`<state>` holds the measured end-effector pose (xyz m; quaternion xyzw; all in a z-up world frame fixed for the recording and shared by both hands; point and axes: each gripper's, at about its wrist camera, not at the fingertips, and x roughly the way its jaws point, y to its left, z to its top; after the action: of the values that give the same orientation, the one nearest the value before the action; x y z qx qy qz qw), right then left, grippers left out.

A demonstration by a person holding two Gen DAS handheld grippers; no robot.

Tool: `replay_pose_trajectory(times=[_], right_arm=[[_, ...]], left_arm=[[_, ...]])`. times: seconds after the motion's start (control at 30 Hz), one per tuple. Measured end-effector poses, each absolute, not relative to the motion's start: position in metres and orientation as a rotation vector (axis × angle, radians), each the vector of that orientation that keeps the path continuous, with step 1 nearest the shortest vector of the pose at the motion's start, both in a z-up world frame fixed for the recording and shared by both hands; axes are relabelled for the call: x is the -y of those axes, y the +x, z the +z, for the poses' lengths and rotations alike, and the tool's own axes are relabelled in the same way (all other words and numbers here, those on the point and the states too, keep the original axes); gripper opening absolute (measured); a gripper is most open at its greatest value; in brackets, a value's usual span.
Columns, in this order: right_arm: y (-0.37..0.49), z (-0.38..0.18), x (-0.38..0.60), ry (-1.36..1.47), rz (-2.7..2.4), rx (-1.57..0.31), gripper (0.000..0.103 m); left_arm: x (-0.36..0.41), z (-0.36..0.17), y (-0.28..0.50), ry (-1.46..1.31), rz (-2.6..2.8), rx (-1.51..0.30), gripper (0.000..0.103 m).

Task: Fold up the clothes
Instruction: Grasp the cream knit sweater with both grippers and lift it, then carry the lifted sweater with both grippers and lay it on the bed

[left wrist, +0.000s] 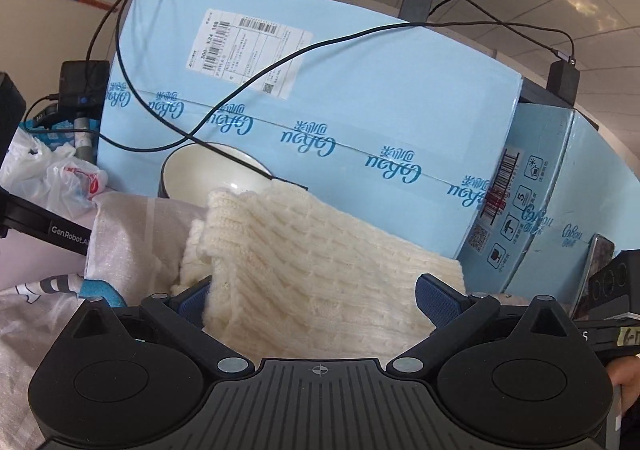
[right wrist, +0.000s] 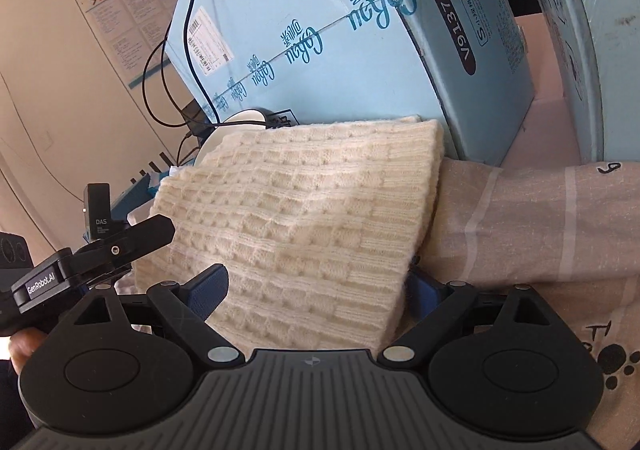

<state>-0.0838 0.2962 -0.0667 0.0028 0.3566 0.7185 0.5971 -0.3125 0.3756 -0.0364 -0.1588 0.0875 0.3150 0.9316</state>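
Backdrop: big light-blue cartons (left wrist: pixel 360 97) stacked upright behind the work area, shipping label (left wrist: pixel 256 49) on the front one, black cables (left wrist: pixel 224 105) draped across it. Pale wall with printed notice sheets (right wrist: pixel 120 29) off to the side. The surface itself is covered by a beige striped sheet (right wrist: pixel 540 217) with black paw prints; cannot tell what is underneath it.

Cream knit sweater (left wrist: pixel 304 262) lies folded on the sheet, far edge up against the base of the cartons. A white bowl (left wrist: pixel 212 169) with a dark rim sits just behind its far-left corner, a cable crossing over it. White plastic bags (left wrist: pixel 52 177) at far left.

Left tongs (left wrist: pixel 316 298): jaws spread wide, blue pads on either side of the sweater's near edge. The fabric runs between them and over the left pad (left wrist: pixel 196 298); right pad (left wrist: pixel 438 300) stands clear of the knit. No squeeze visible.

Right tongs (right wrist: pixel 316 290): also wide open, straddling the sweater's near edge from the other side. Left pad (right wrist: pixel 210 290) sits at the fabric edge, the right pad (right wrist: pixel 422 294) is mostly hidden under the knit's corner. Knit lies slack between them, not pinched.

Left tongs body (right wrist: pixel 96 258) shows in the right view, just beside the sweater's left edge, with part of a hand (right wrist: pixel 24 346) behind it.
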Motion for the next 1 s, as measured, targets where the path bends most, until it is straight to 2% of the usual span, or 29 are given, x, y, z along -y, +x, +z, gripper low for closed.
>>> replay_pose_trajectory(times=[0.07, 0.1, 0.13, 0.2, 0.27, 0.3, 0.33, 0.4, 0.43, 0.5, 0.57, 0.83, 1.0], right_arm=[[-0.079, -0.069, -0.294, 0.047, 1.685, -0.863, 0.091], [-0.077, -0.070, -0.293, 0.066, 1.693, -0.880, 0.090], [-0.076, -0.070, -0.291, 0.066, 1.688, -0.885, 0.086], [-0.078, -0.071, -0.289, 0.051, 1.675, -0.884, 0.080], [-0.079, -0.071, -0.285, 0.041, 1.662, -0.880, 0.070], [-0.080, -0.071, -0.284, 0.042, 1.659, -0.883, 0.068], [-0.080, -0.072, -0.282, 0.056, 1.671, -0.897, 0.062], [-0.080, -0.073, -0.279, 0.084, 1.695, -0.925, 0.050], [-0.082, -0.071, -0.278, 0.082, 1.720, -0.923, 0.040], [-0.087, -0.067, -0.274, 0.078, 1.764, -0.895, 0.033], [-0.092, -0.061, -0.267, 0.092, 1.804, -0.859, 0.027], [-0.095, -0.018, -0.222, 0.325, 1.971, -0.742, 0.024], [-0.094, 0.001, -0.181, 0.362, 1.959, -0.699, 0.024]], left_arm=[[-0.371, -0.039, -0.302, -0.258, 0.654, -0.212, 0.102], [-0.377, -0.044, -0.299, -0.279, 0.718, -0.260, 0.099], [-0.386, -0.051, -0.297, -0.321, 0.774, -0.311, 0.088], [-0.396, -0.056, -0.302, -0.393, 0.792, -0.315, 0.084], [-0.394, -0.057, -0.303, -0.396, 0.805, -0.311, 0.075], [-0.391, -0.057, -0.301, -0.379, 0.807, -0.315, 0.068], [-0.387, -0.056, -0.299, -0.363, 0.810, -0.318, 0.053], [-0.381, -0.056, -0.295, -0.329, 0.817, -0.323, 0.040], [-0.381, -0.054, -0.295, -0.319, 0.823, -0.318, 0.031], [-0.382, -0.051, -0.300, -0.335, 0.832, -0.287, 0.018], [-0.382, -0.049, -0.308, -0.363, 0.821, -0.244, 0.015], [-0.350, -0.029, -0.332, -0.327, 0.750, -0.048, 0.015], [-0.323, -0.022, -0.334, -0.302, 0.685, 0.006, 0.015]])
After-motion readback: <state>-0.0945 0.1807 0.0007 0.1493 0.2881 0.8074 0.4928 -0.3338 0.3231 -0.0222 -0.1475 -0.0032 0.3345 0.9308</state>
